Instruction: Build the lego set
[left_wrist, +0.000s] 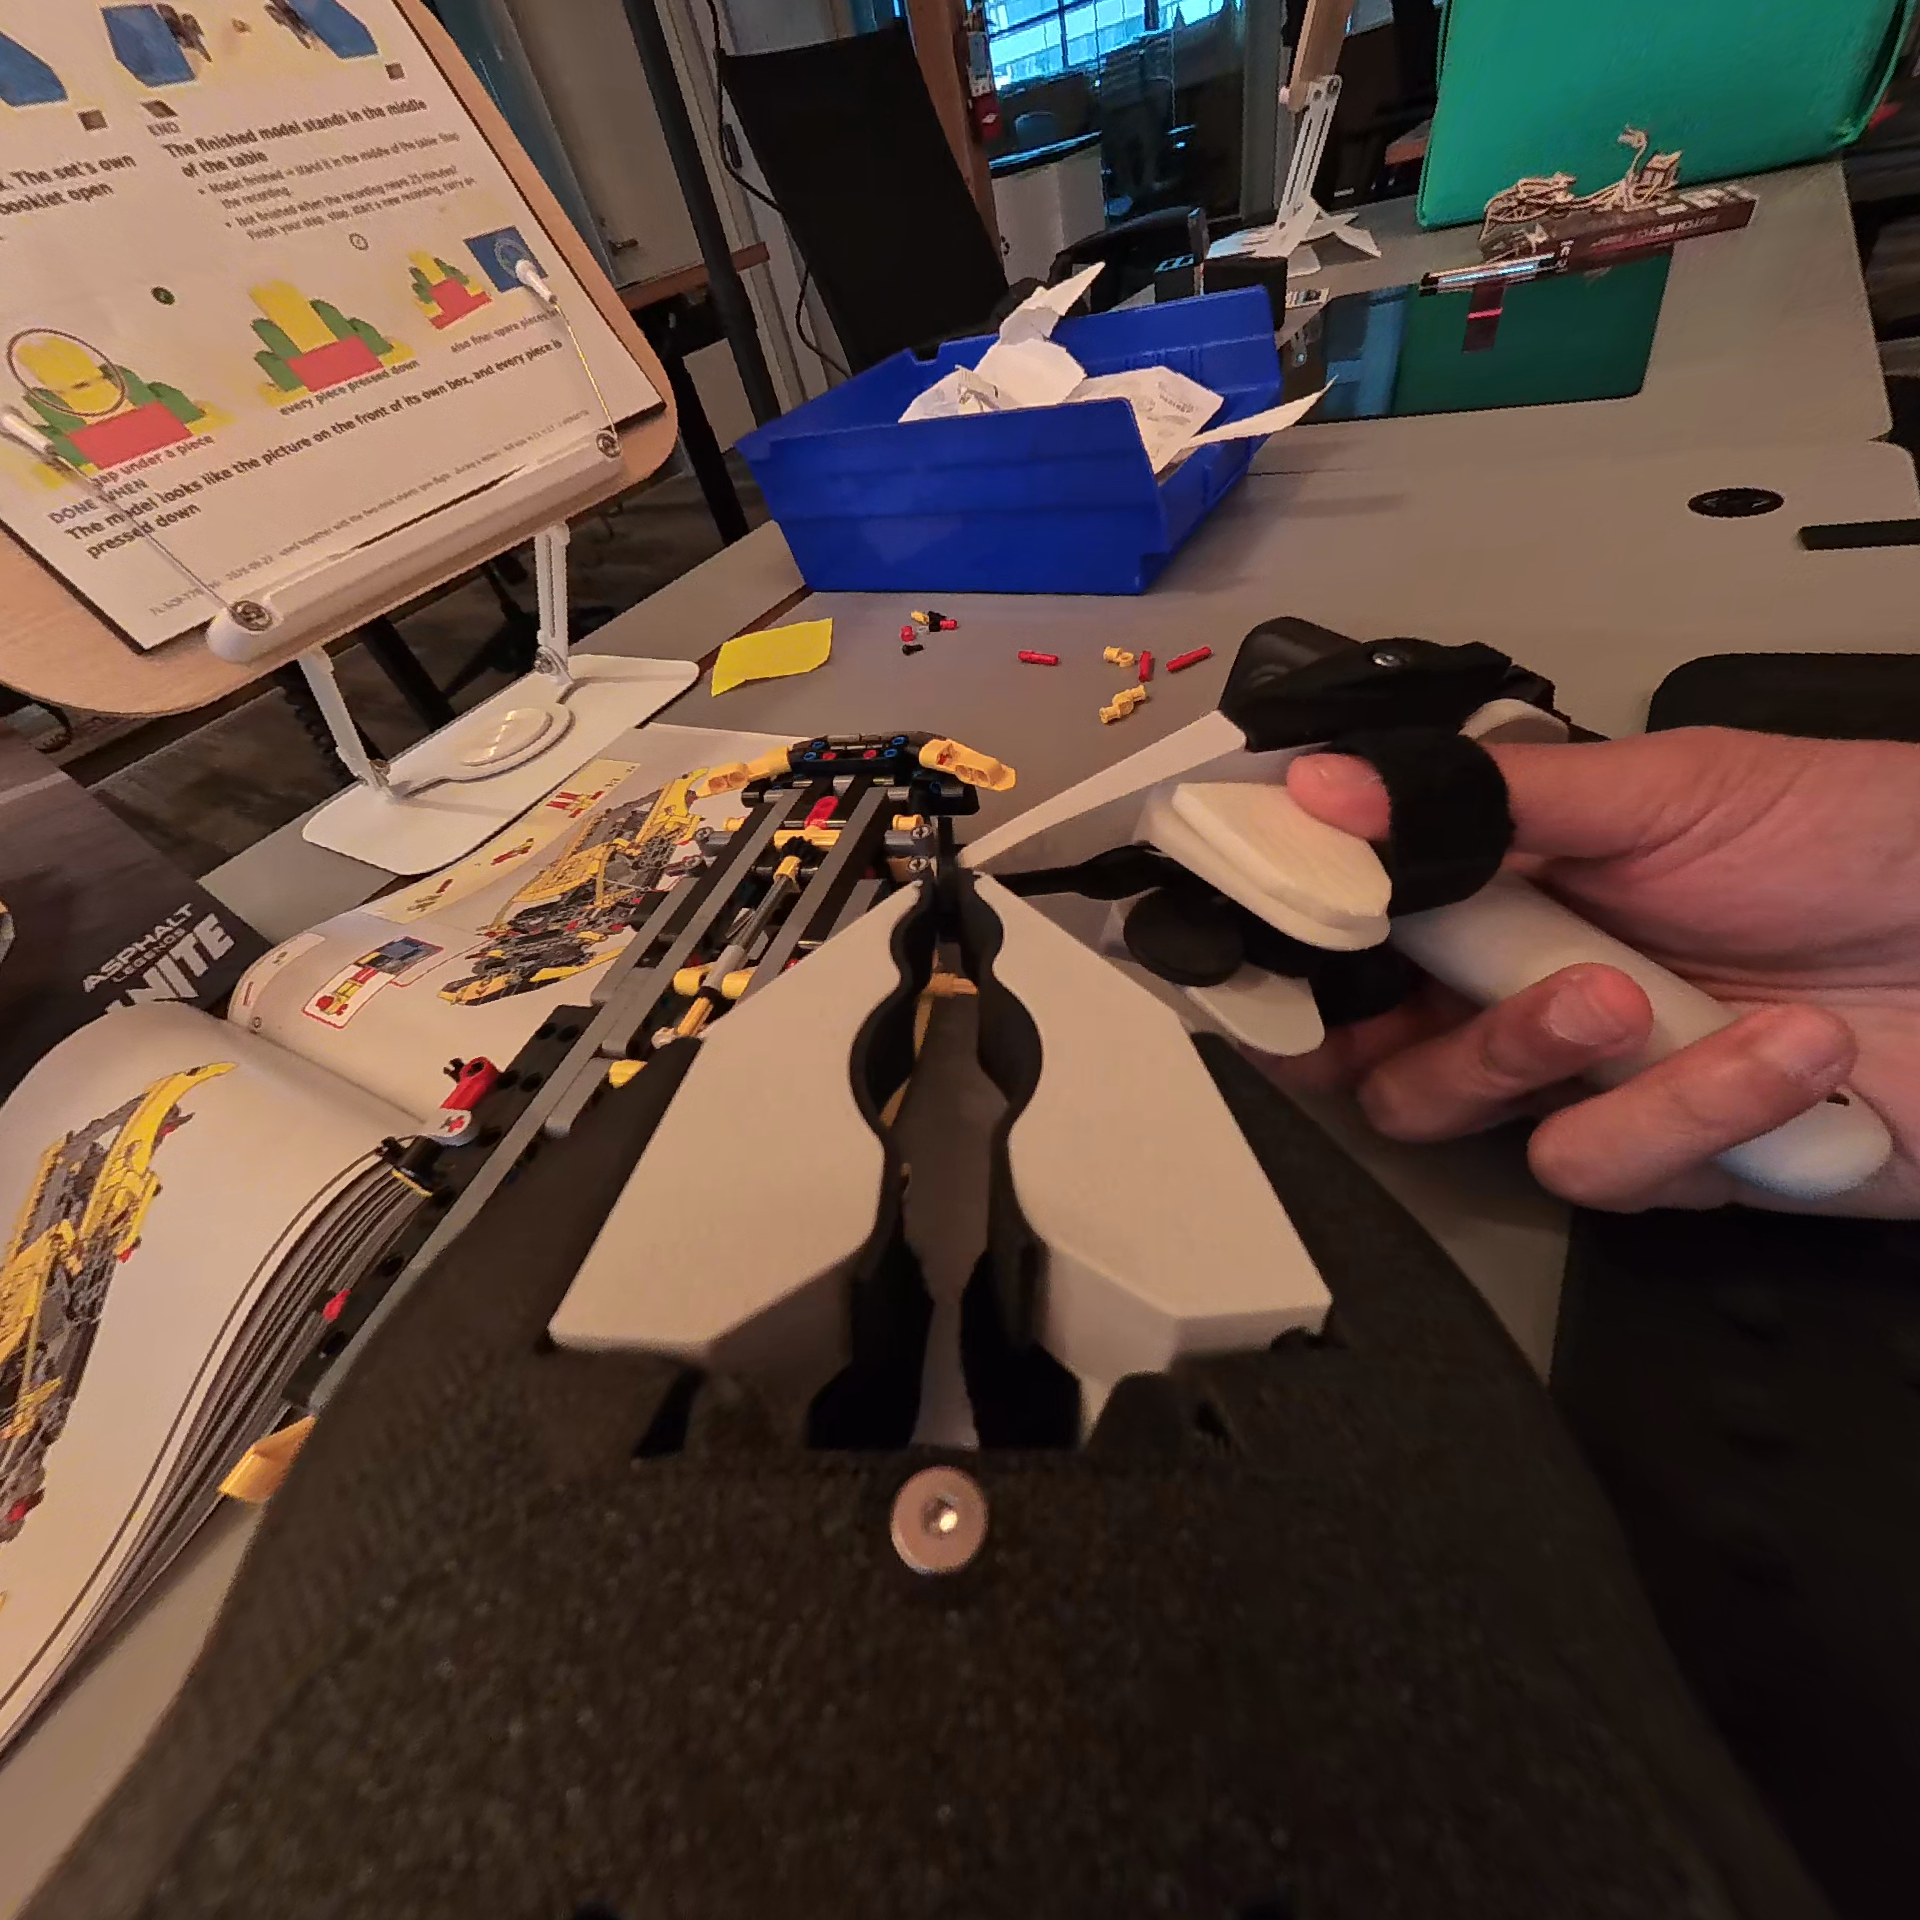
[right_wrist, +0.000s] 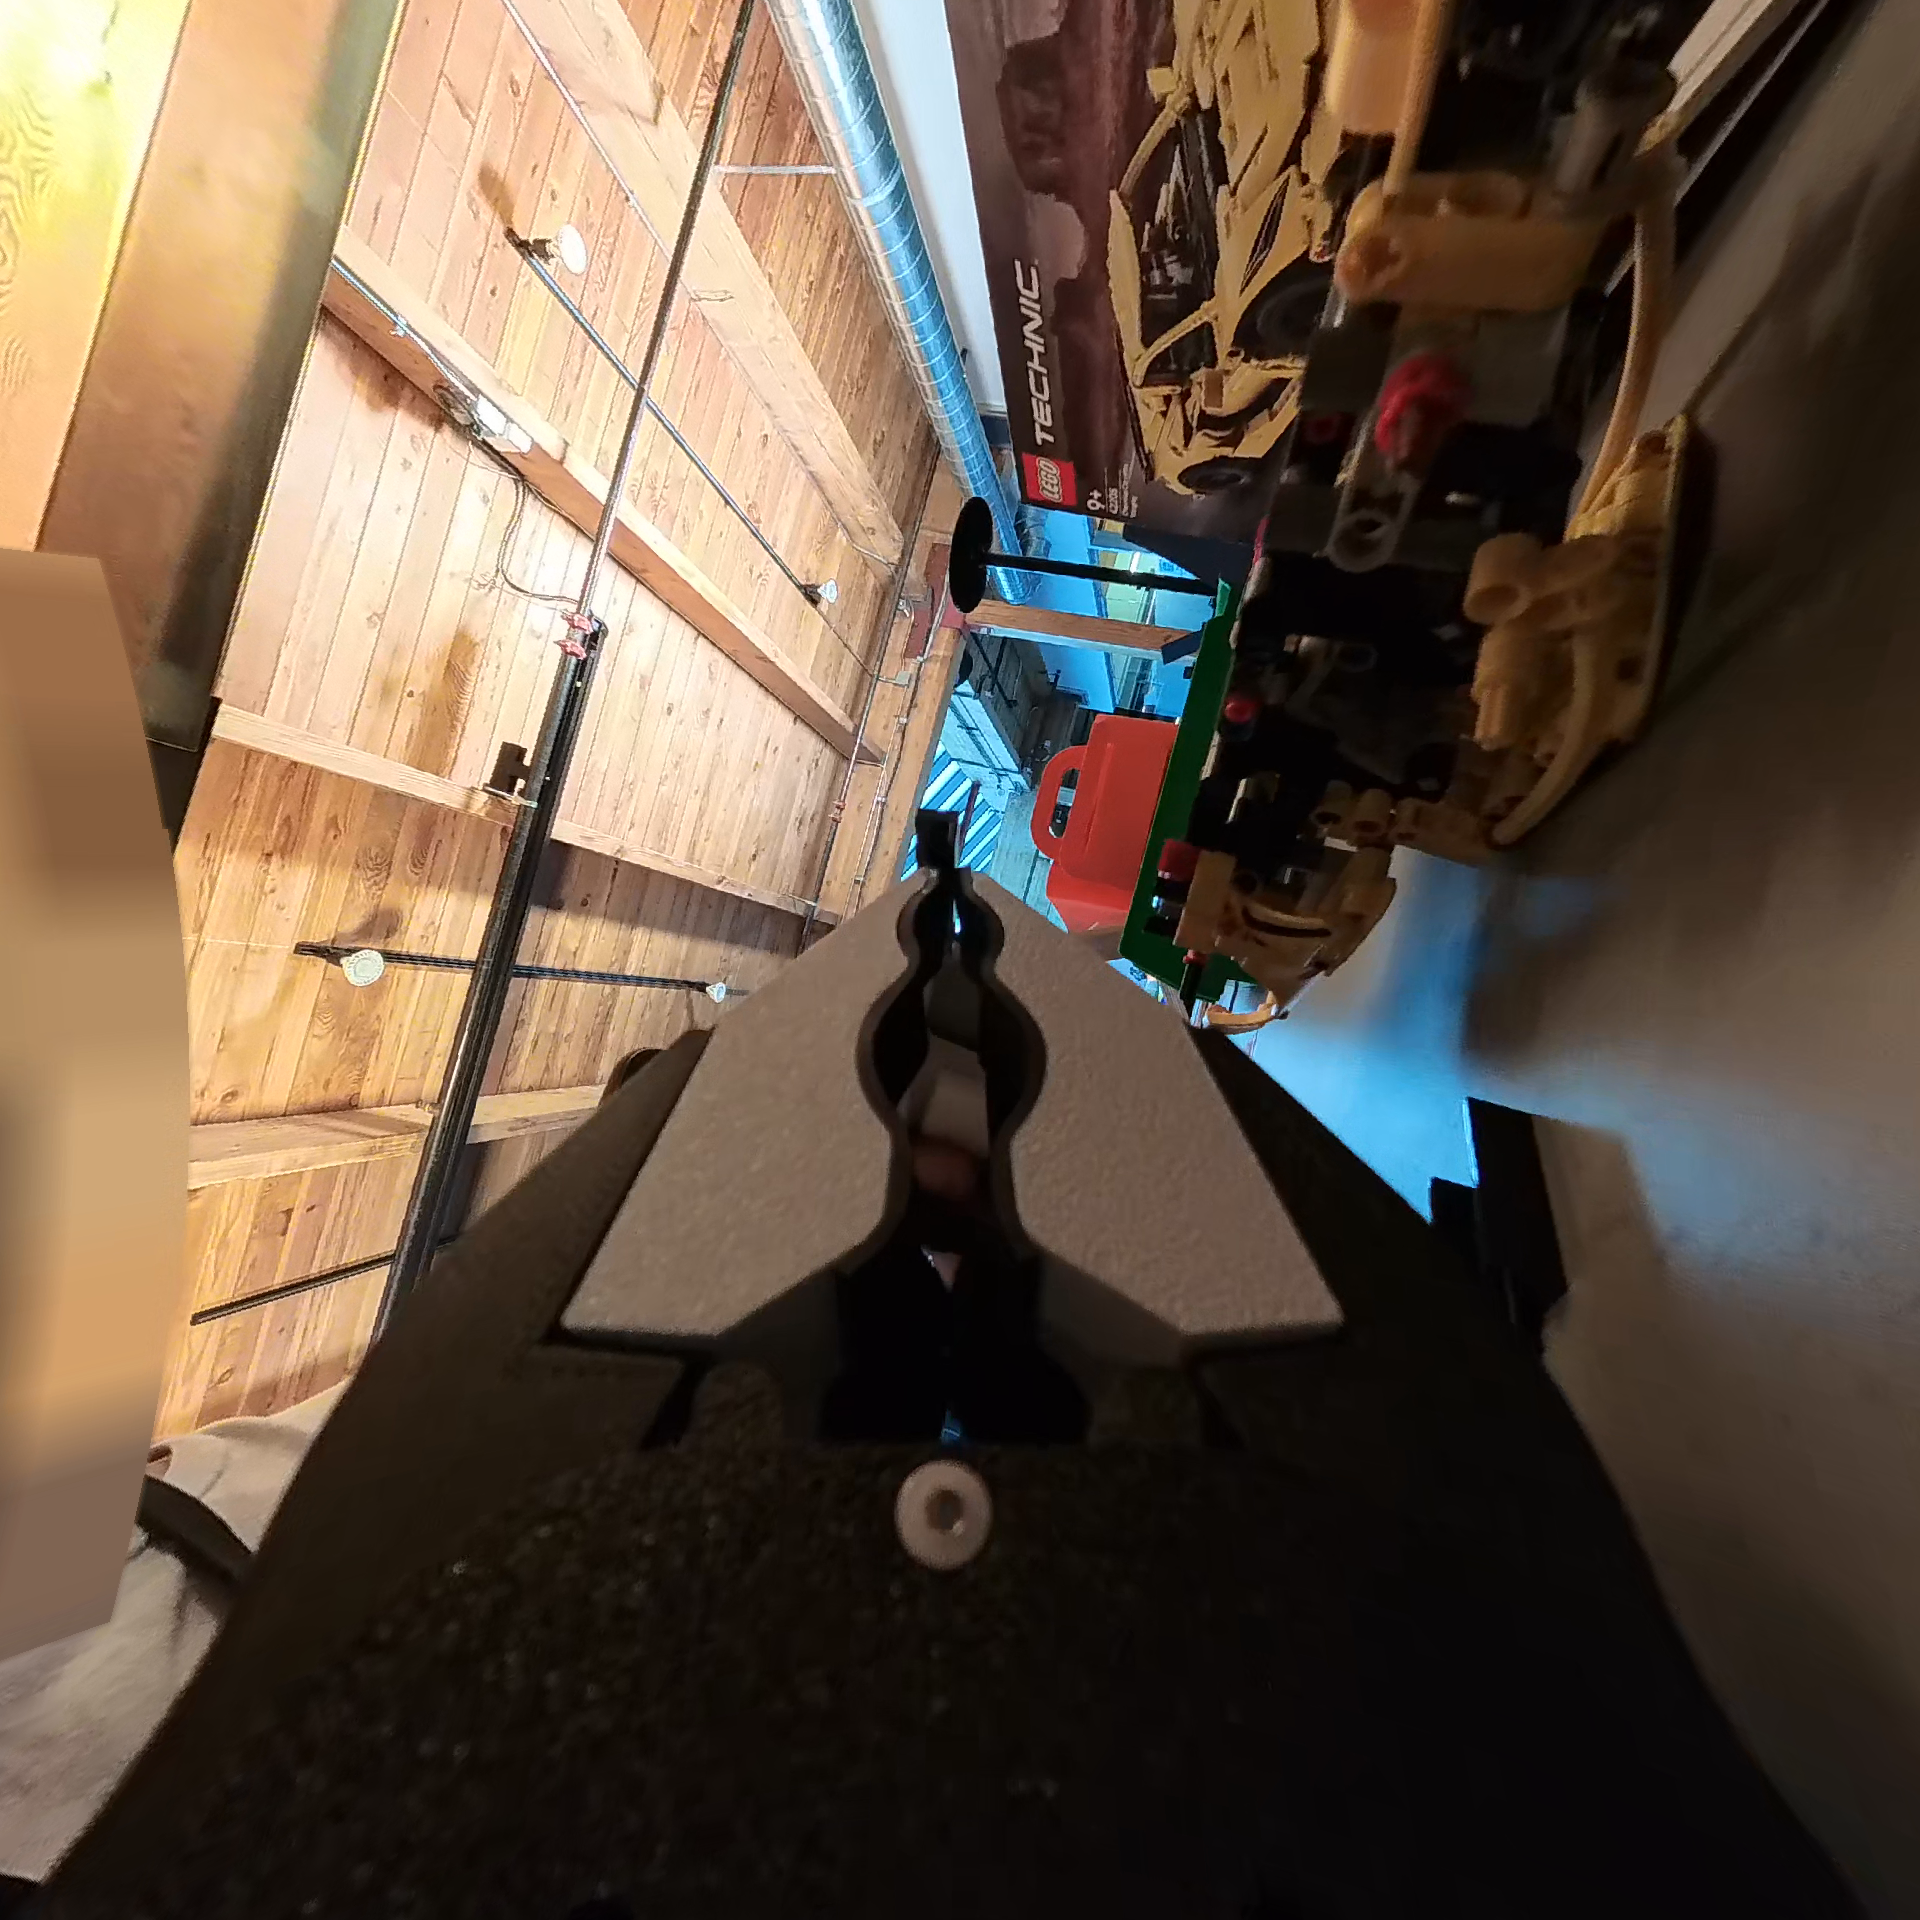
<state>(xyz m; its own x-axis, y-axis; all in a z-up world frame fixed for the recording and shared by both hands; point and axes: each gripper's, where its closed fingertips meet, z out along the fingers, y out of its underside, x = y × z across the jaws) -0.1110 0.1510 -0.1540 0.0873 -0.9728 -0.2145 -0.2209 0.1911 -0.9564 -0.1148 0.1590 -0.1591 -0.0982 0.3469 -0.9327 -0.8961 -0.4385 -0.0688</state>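
Note:
The partly built lego model (left_wrist: 790, 862), a long black, grey and yellow frame, lies over the open booklet (left_wrist: 208, 1195). My left gripper (left_wrist: 940, 896) is shut on the model's near right edge. My right gripper (left_wrist: 971, 854), held by a hand, comes in from the right, and its closed tip is right beside the left gripper's tip at the model. In the right wrist view the right gripper (right_wrist: 943, 883) is shut on a small black piece (right_wrist: 938, 836) that sticks out past the fingertips. The model (right_wrist: 1382, 644) appears at the upper right there, tilted and blurred.
Loose red and yellow small pieces (left_wrist: 1127, 675) and a yellow paper scrap (left_wrist: 774, 655) lie on the grey table beyond the model. Behind them is a blue bin (left_wrist: 997, 499) with crumpled bags. A sheet stand (left_wrist: 270, 343) is at the left. The set's box (right_wrist: 1101, 312) stands behind. Less than 4 cm separates the two grippers' tips.

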